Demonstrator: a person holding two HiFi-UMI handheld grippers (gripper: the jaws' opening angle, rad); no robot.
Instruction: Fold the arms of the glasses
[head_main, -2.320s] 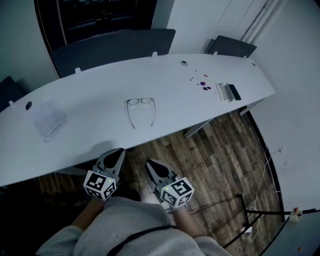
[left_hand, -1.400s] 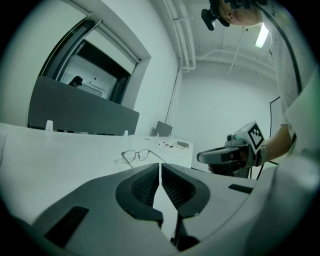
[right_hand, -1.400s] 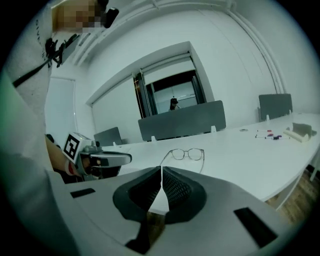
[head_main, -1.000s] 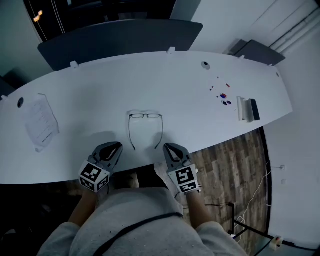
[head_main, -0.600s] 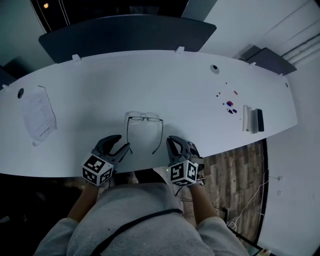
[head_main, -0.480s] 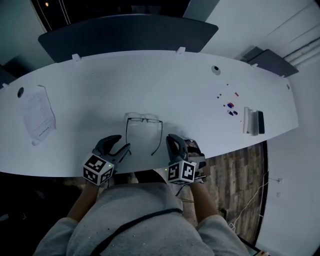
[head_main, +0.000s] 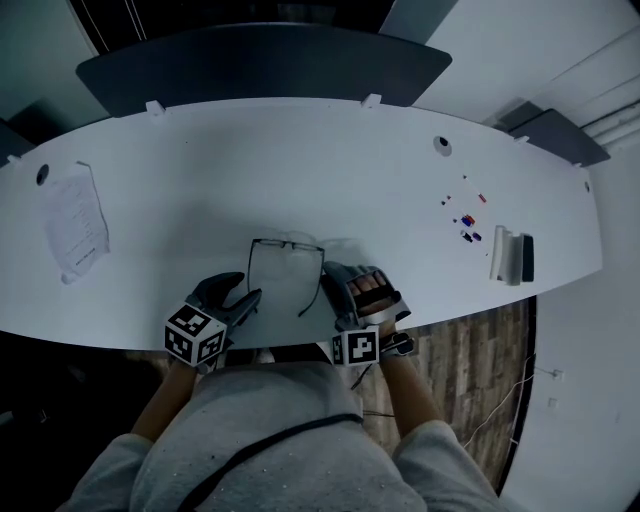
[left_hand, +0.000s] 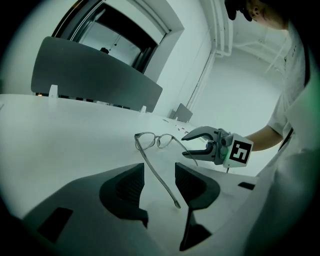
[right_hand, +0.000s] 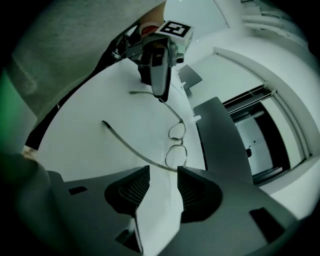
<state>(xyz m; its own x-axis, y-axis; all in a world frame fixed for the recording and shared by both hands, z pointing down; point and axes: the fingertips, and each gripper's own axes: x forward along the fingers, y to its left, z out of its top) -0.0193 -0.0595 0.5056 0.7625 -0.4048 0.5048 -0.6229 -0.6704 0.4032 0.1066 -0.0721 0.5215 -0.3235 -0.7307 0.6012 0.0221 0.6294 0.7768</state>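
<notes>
The thin-framed glasses (head_main: 286, 243) lie on the white table (head_main: 200, 170), lenses away from me, both arms spread toward the near edge. My left gripper (head_main: 245, 292) is at the tip of the left arm. In the left gripper view that arm (left_hand: 159, 177) runs between the jaws of the left gripper (left_hand: 159, 172) with neither pad touching it; the jaws are opening. My right gripper (head_main: 335, 275), rolled on its side, is by the right arm. In the right gripper view that arm (right_hand: 135, 150) crosses just ahead of the right gripper (right_hand: 163, 172), whose jaws are opening with nothing between them.
A printed sheet of paper (head_main: 75, 220) lies at the far left. Small coloured bits (head_main: 466, 218) and a white stand with a dark slab (head_main: 510, 258) sit at the right. Dark chairs (head_main: 260, 60) stand behind the table. The near table edge runs just under both grippers.
Both grippers moved forward from the table's near edge to the tips of the glasses' arms. Both jaws went from shut to open. The right gripper rolled onto its side.
</notes>
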